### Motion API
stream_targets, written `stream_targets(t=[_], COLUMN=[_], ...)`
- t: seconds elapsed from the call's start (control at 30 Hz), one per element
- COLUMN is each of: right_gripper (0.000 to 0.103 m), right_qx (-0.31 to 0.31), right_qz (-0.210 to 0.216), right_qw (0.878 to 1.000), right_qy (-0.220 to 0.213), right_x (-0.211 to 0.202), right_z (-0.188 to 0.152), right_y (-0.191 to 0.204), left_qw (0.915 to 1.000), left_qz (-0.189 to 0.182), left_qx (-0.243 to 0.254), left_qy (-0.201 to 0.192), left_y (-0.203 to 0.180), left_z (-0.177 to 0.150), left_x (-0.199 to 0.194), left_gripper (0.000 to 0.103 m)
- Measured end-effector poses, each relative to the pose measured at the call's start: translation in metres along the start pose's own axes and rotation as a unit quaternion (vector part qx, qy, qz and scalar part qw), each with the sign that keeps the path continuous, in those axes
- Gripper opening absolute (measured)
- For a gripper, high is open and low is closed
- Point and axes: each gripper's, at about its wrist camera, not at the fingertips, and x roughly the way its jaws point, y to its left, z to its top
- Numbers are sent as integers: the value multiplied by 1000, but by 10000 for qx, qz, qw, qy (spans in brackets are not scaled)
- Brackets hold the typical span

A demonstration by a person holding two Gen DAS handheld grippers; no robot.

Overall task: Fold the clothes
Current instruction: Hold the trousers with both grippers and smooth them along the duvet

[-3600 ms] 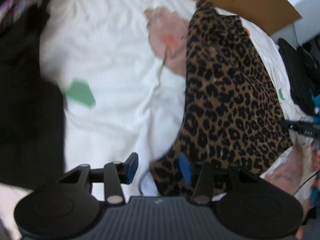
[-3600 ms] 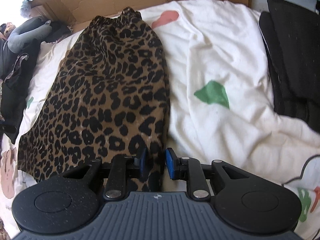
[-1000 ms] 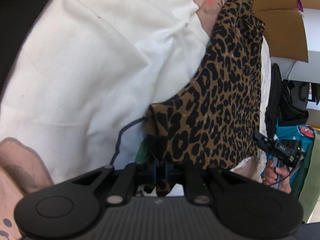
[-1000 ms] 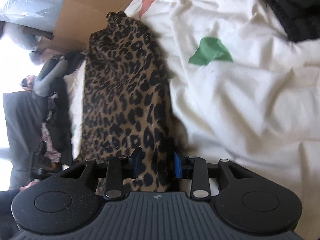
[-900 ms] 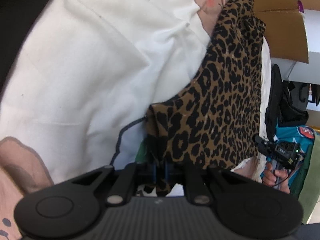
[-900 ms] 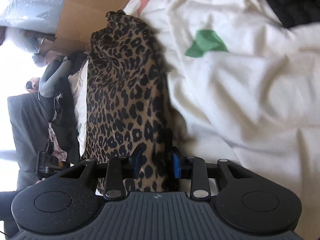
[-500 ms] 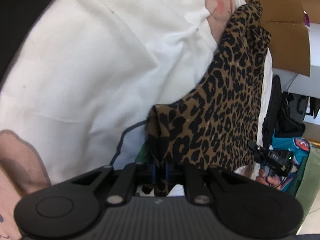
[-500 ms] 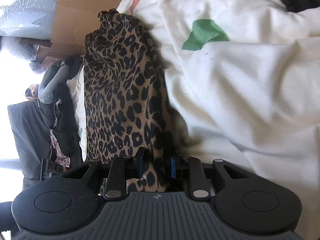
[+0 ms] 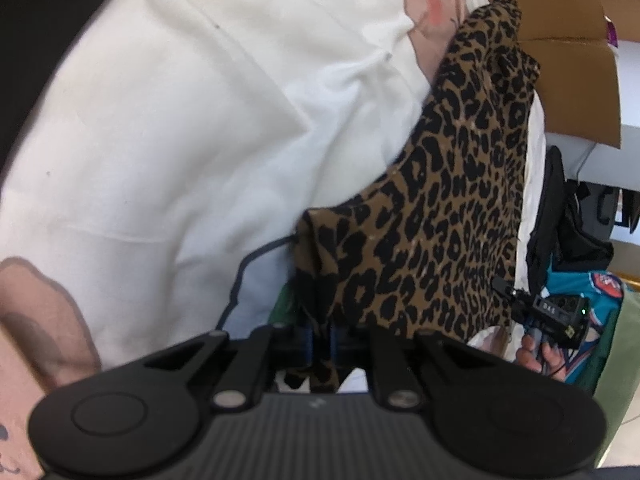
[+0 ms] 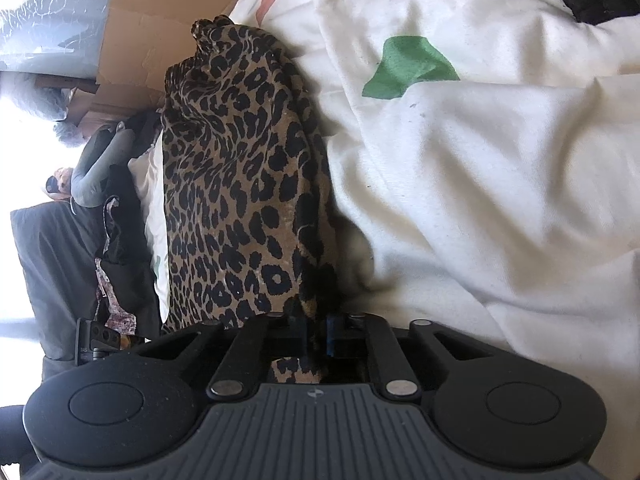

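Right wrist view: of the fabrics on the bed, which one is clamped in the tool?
The leopard-print garment, brown with black spots, runs into the shut right tool. The white sheet beside it lies free.

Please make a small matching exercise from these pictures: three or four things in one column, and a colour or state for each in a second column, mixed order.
Things:
1. leopard-print garment
2. bed sheet
3. cardboard
4. right claw

States or colours:
A. plain brown
B. shut on fabric
C. mostly white, with a green patch
D. brown with black spots

Pairs: 1-D, 2-C, 3-A, 4-B
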Motion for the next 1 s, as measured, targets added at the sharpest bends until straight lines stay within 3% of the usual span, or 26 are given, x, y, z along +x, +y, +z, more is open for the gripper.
stream_targets(t=[0.37, 0.5, 0.67, 1.0], right_gripper=[2, 2, 2, 2], right_qx=[-508, -553, -592, -722], right_qz=[-50, -6, 10, 40], right_qw=[9986, 9982, 9979, 9971], right_qy=[-156, -221, -252, -220], right_x=[-28, -40, -53, -92], right_z=[0, 1, 2, -6], right_y=[41, 51, 55, 68], left_qw=[9992, 9991, 9995, 9996], left_qz=[368, 370, 316, 254], left_qx=[-38, -20, 64, -27], left_qy=[129, 199, 38, 119], left_y=[-32, -29, -55, -76], left_z=[9, 12, 14, -2], left_x=[-30, -52, -74, -87], left_gripper=[6, 6, 6, 6])
